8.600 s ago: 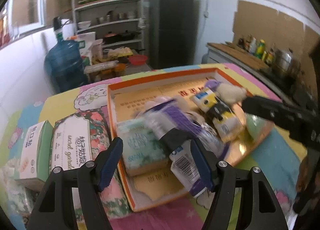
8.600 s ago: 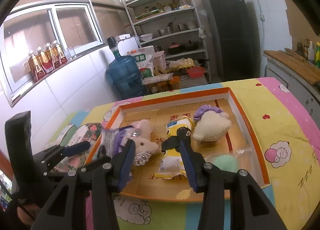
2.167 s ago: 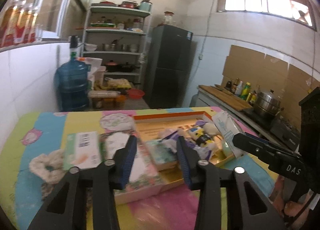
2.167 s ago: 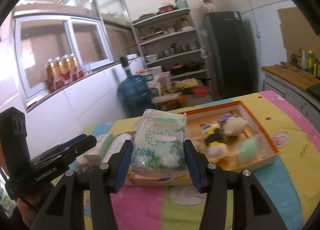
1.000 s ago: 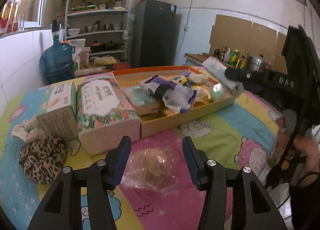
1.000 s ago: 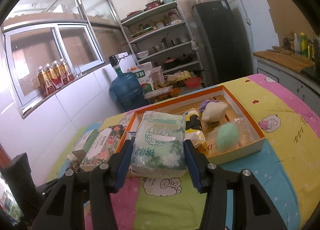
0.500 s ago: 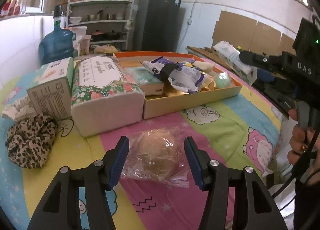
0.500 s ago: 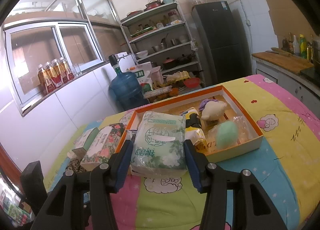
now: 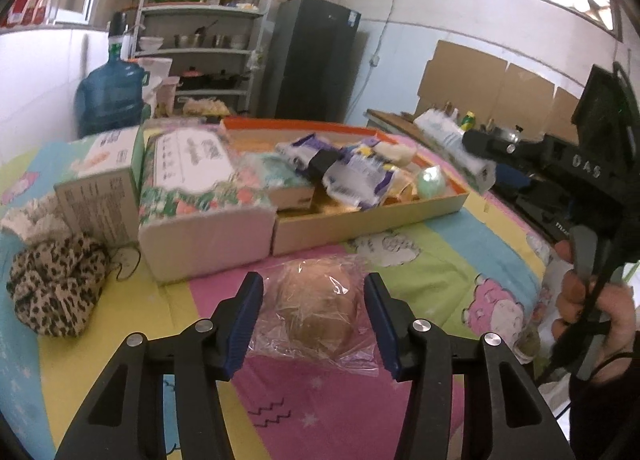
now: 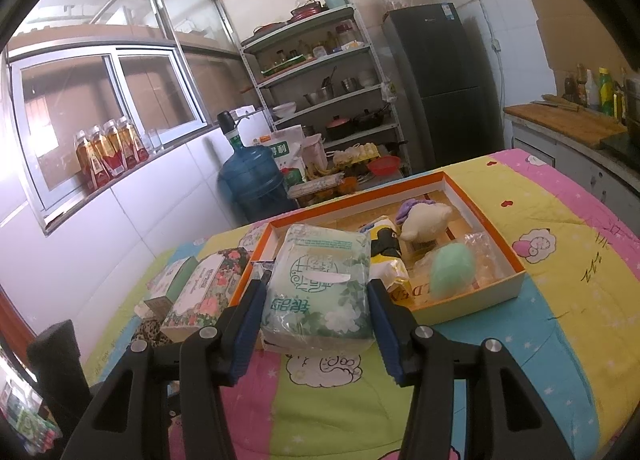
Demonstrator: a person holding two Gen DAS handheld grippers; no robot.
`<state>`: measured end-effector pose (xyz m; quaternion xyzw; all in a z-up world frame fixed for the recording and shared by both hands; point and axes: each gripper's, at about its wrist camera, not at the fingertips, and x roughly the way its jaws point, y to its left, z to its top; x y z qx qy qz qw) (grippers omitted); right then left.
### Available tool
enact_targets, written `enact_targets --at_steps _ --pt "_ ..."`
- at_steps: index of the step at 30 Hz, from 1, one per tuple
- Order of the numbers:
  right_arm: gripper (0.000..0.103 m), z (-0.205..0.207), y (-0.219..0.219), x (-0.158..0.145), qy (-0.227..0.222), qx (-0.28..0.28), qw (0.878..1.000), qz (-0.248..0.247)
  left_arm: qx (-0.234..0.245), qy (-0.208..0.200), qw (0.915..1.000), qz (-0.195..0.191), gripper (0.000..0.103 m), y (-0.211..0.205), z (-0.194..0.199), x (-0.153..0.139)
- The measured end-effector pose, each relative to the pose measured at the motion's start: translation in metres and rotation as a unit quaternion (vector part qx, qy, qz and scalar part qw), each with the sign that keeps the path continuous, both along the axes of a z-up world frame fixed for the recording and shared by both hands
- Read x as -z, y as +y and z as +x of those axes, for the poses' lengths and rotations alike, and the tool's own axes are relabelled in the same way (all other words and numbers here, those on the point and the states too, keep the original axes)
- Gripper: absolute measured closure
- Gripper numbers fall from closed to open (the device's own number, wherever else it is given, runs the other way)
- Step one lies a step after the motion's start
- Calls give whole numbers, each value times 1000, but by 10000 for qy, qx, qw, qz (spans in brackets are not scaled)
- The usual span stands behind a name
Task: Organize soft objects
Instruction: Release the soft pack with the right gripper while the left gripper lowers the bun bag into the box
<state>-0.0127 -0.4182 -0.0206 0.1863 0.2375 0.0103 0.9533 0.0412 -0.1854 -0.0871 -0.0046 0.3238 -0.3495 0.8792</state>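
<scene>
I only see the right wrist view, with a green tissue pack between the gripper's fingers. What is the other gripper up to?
Observer: The left gripper has just been closing a little around a brown round thing in a clear bag, with the pads not yet pressing on it.
Operator: Is anything hidden behind the boxes on the left?
Observer: A white frilly scrunchie lies behind the leopard-print one.
Operator: Who holds my gripper?
Observer: A person's hand grips the handle of the right gripper, which is clamped on the tissue pack.
</scene>
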Motion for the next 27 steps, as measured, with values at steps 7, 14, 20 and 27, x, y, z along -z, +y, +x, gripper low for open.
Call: enact_targets --at_steps 7,14,20,27 --pt "51 -1 -12 -7 -117 98 9998 -94 130 -261 9993 -225 49 -13 7 -32" --pt "51 4 -36 -19 -223 259 9991 -260 195 -530 9980 -284 49 -45 29 -66" --pt "51 18 -60 -24 -242 301 9983 -435 243 -662 9972 -233 49 -84 49 -81" --pt "57 52 -85 -9 -24 184 9991 -392 133 -386 9990 -156 49 -128 84 -71"
